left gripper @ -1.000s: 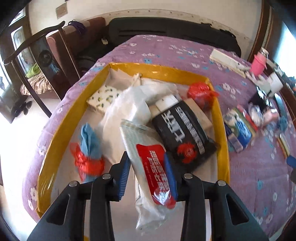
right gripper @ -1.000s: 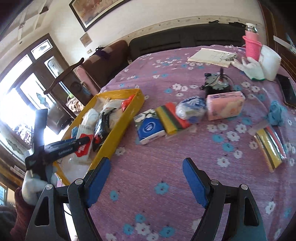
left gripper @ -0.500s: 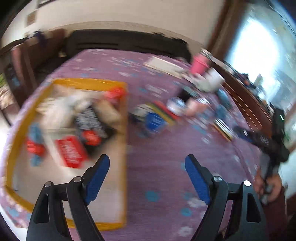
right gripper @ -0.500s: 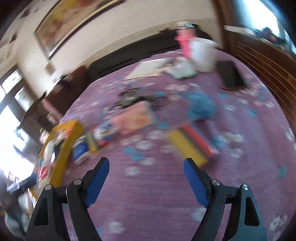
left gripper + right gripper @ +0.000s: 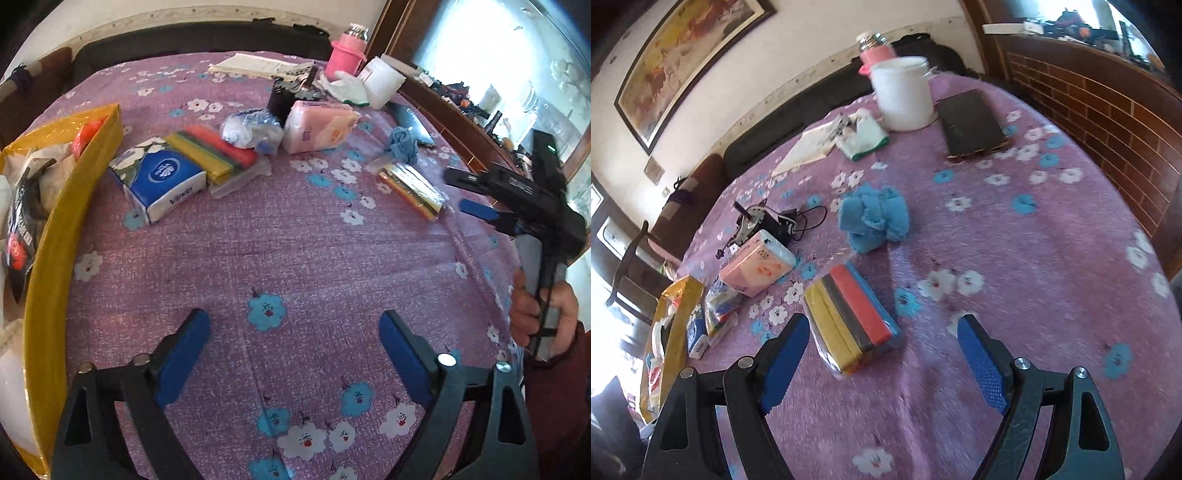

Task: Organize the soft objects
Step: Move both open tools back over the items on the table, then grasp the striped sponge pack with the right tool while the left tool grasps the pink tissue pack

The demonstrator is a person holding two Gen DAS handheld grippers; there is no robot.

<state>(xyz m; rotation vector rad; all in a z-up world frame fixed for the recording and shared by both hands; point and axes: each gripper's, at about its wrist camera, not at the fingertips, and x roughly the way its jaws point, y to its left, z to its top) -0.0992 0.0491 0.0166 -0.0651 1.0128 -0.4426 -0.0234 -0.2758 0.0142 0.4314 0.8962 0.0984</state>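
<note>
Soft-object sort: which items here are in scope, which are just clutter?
In scope: blue tissue pack, pink tissue pack, sponge pack, blue cloth, yellow tray.
Clutter: white mug, black phone, papers, pink bottle.

- Worktop cloth (image 5: 295, 240): purple, printed with white and blue flowers.
- Tray (image 5: 48, 258): yellow walls.
- Tissue pack (image 5: 162, 181): blue and white, floral corner.
- Second tissue pack (image 5: 317, 129): pink.
- Sponge pack (image 5: 849, 317): clear wrap; strips of yellow, dark grey, red, blue.
- Another sponge pack (image 5: 210, 151): yellow, green, red strips.
- Cloth (image 5: 875, 221): light blue, crumpled.
- Bottle (image 5: 347, 55): pink.
- Tub (image 5: 905, 96): white.
- Left gripper (image 5: 295, 354), right gripper (image 5: 882, 354): black frames, blue pads.
</note>
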